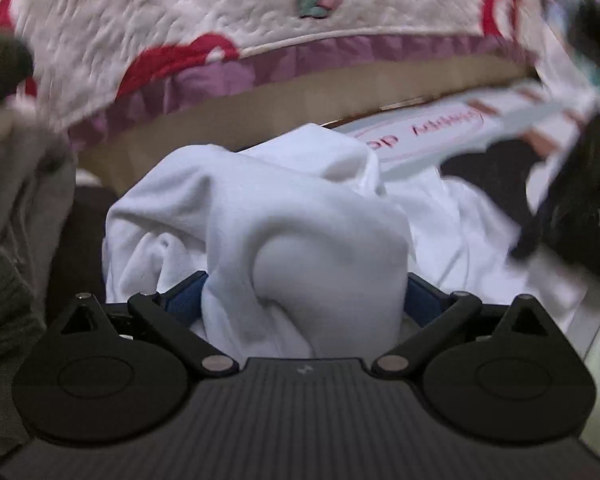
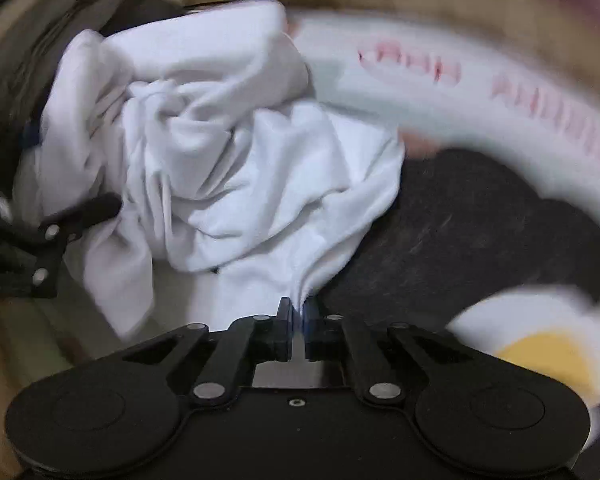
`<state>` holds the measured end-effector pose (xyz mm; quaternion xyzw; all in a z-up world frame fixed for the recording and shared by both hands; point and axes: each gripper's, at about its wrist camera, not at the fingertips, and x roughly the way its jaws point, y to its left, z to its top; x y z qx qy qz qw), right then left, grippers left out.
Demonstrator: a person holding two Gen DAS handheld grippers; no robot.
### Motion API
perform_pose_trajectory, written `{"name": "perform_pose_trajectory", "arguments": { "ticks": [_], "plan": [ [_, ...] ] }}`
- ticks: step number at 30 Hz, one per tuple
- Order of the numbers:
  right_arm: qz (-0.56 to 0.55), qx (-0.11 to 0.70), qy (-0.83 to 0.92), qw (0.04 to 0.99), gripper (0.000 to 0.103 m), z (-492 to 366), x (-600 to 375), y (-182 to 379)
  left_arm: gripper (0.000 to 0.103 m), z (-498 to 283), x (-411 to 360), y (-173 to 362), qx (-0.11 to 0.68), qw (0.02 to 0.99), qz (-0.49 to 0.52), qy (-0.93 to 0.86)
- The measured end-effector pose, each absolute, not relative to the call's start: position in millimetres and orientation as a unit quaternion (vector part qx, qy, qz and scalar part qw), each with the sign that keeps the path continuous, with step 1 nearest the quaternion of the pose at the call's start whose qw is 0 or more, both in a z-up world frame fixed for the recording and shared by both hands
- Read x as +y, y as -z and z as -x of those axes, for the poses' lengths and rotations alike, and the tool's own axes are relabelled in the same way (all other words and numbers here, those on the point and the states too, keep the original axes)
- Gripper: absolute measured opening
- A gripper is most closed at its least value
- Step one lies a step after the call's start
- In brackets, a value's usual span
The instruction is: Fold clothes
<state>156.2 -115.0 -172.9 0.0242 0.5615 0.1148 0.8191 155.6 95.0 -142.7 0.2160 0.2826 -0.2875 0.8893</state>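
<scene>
A crumpled white garment [image 1: 260,216] fills the middle of the left wrist view. My left gripper [image 1: 304,296] has its jaws spread wide, with a thick bunch of the white cloth between the blue pads [image 1: 186,300]. In the right wrist view the same white garment [image 2: 228,152] lies bunched in the middle. My right gripper [image 2: 299,312] is shut on a pinched fold of its edge. The left gripper [image 2: 60,228] shows at the left edge of that view, at the cloth.
A quilted white cover with red and purple trim [image 1: 180,20] hangs at the top. A printed box flap with red lettering [image 2: 480,80] curves behind the cloth. Dark fabric [image 2: 480,232] lies to the right. A yellow and white item [image 2: 548,344] is at the right edge.
</scene>
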Motion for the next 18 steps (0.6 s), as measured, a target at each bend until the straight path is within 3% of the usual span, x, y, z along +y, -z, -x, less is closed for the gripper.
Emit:
{"name": "perform_pose_trajectory", "arguments": {
  "ticks": [6,8,9,10,12,18],
  "plan": [
    [0.025,0.448,0.050,0.892,0.005,-88,-96,103,0.102,-145,101,146,0.328,0.879,-0.240,0.250],
    [0.045,0.432,0.078,0.897,0.005,-76,-94,96,0.087,-143,99,147,0.327,0.881,-0.248,0.237],
    [0.056,0.424,0.093,0.899,0.005,-70,-94,92,0.056,-142,98,143,0.316,0.886,-0.248,0.232],
    [0.066,0.416,0.107,0.901,0.005,-65,-93,88,0.040,-140,98,139,0.304,0.891,-0.248,0.228],
    [0.070,0.399,0.135,0.905,0.005,-53,-98,79,0.026,-139,99,128,0.295,0.899,-0.235,0.223],
    [0.039,0.333,0.223,0.915,0.005,0,-156,35,0.020,-124,120,87,0.268,0.924,-0.212,0.173]
  ]
}}
